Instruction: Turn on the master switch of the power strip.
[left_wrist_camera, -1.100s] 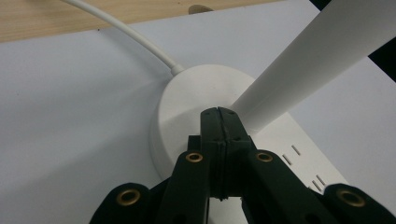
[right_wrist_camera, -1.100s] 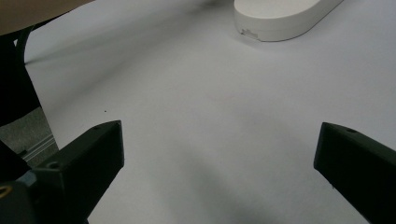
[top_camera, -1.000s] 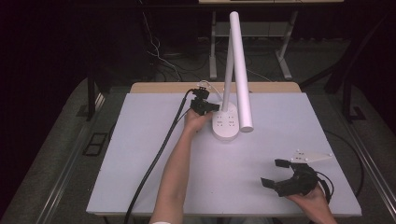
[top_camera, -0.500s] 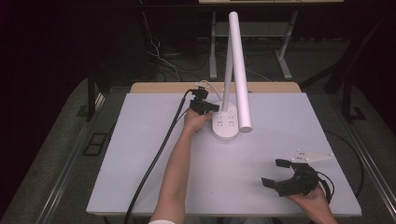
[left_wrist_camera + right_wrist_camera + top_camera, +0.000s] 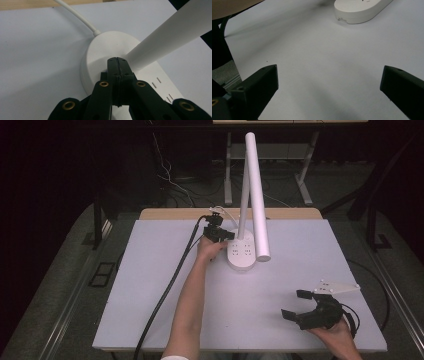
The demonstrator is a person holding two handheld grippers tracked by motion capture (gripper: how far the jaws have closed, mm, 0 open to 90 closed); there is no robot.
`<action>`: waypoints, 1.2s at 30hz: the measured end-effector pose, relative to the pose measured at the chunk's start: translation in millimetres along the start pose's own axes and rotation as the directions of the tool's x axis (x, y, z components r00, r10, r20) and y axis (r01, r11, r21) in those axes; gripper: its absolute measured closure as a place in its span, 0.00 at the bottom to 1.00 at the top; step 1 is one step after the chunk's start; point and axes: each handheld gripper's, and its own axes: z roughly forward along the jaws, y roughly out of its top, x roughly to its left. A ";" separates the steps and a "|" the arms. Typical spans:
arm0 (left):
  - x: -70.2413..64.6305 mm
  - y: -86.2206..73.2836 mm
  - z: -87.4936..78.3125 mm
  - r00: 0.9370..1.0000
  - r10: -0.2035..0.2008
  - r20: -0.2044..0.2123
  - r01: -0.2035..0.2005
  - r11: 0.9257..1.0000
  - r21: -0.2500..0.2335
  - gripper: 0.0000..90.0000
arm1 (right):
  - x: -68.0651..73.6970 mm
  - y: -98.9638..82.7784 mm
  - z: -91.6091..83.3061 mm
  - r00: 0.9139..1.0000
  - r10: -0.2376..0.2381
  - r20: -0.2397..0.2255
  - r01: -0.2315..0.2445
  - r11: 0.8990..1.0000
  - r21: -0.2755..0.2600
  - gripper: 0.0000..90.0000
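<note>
A: Where's the lamp (image 5: pixel 243 251)?

B: Toward the far middle of the counter (image 5: pixel 150 285), its oval base flat on the white surface, a white stem rising from the base and a long white tube head hanging forward over it.

A: And the left claw (image 5: pixel 226 235)?

B: At the base's far-left edge. In the left gripper view the claw (image 5: pixel 117 61) is pressed together with nothing between the jaws, and its tip sits over the top of the base right where the stem springs up. I'd judge it's shut so the tip can act as one blunt finger (to press a switch or nudge the base, perhaps). Whether it touches the base I can't tell.

A: The right claw (image 5: pixel 299 305)?

B: Spread wide, well apart from the lamp, near the counter's near-right corner. My guess is it's just parked out of the way.

A: What does each view add?

B: The high view gives the whole layout: both arms, the lamp's folded shape, the black cable (image 5: pixel 165 295) trailing off the left claw. The left gripper view gives the shut jaws, the white cord (image 5: pixel 75 15) entering the base, and small marks on the base. The right gripper view shows the open jaws over bare counter, with the base's end (image 5: pixel 359 11) far off.
</note>
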 end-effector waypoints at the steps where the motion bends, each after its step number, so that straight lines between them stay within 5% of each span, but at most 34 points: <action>1: -0.7 0.3 -0.2 1.000 0.011 -0.006 -0.011 1.000 0.005 1.00 | 0.3 -0.1 0.4 1.000 -0.004 -0.001 0.004 1.000 0.000 0.01; 15: -4.7 1.1 -6.0 0.994 0.104 -0.038 -0.103 0.994 0.034 1.00 | 0.7 0.2 1.2 1.000 -0.004 -0.003 0.004 1.000 0.004 0.01; 21: -0.1 -3.1 -11.1 0.996 0.079 -0.034 -0.079 0.997 -0.009 0.97 | -0.5 0.1 1.1 1.000 -0.004 -0.001 0.004 1.000 0.001 0.01; 36: -4.0 3.4 -48.9 0.992 0.126 -0.009 -0.126 0.991 -0.051 0.89 | -1.0 0.2 1.1 1.000 -0.006 0.002 0.006 1.000 -0.001 0.01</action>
